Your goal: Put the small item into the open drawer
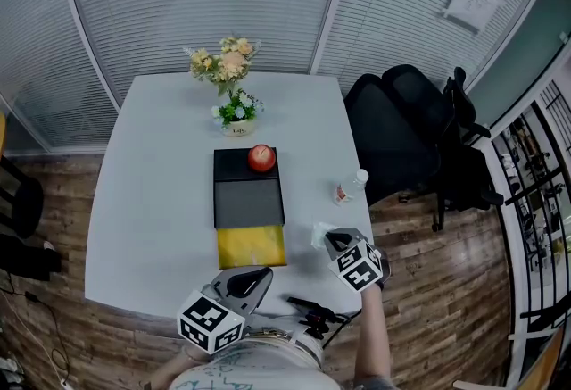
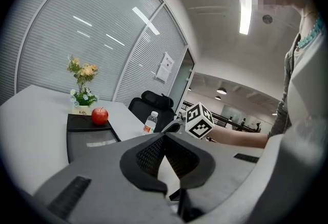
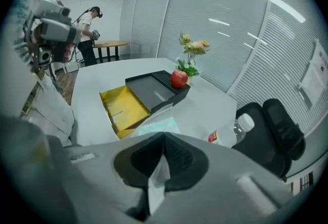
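While fingers of the right gripper [image 3: 164, 136] pinch a packet [image 3: 156, 127], the pulled-out drawer [image 3: 120, 107] lies beyond them; the left gripper [image 2: 164, 136] is closed.

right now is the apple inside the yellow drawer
No, the apple rests on top of the black box, behind the open yellow drawer.

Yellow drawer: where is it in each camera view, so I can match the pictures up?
Head view: yellow drawer at centre, pulled out just below the black box.
Left gripper view: not in it.
Right gripper view: left of centre, open.
Shared landmark: red apple on the black box, in all three views.
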`<state>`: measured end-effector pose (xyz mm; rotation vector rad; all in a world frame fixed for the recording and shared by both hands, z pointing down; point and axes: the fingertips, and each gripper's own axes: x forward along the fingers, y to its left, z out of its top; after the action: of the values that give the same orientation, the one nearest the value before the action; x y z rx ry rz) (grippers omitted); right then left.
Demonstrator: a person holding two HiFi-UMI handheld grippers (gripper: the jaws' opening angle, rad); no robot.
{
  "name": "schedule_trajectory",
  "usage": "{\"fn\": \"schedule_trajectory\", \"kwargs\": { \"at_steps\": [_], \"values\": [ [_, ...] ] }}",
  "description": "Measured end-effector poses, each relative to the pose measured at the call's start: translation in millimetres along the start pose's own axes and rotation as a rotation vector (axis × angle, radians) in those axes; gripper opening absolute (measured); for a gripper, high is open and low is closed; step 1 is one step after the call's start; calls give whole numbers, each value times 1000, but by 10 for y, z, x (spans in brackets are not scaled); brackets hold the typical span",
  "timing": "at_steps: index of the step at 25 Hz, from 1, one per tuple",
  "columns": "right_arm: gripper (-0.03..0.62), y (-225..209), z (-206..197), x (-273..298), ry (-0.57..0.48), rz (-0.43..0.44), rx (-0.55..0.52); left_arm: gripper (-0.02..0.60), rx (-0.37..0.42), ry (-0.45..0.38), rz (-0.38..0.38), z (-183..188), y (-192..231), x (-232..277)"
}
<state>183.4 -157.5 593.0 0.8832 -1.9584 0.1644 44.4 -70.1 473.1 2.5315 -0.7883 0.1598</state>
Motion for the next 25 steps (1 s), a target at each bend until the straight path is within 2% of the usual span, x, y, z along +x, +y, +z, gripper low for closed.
{"fn": "schedule_trajectory", "kwargs": {
  "at_steps": [10,25],
  "values": [
    [3,-116,186,-231,-18,-42,-28,-3,23,6,8,-3,-13,-13],
    [3,-101,255,-275,-19,-39,-48,-3,5,0,16,1,10,-38]
  ]
}}
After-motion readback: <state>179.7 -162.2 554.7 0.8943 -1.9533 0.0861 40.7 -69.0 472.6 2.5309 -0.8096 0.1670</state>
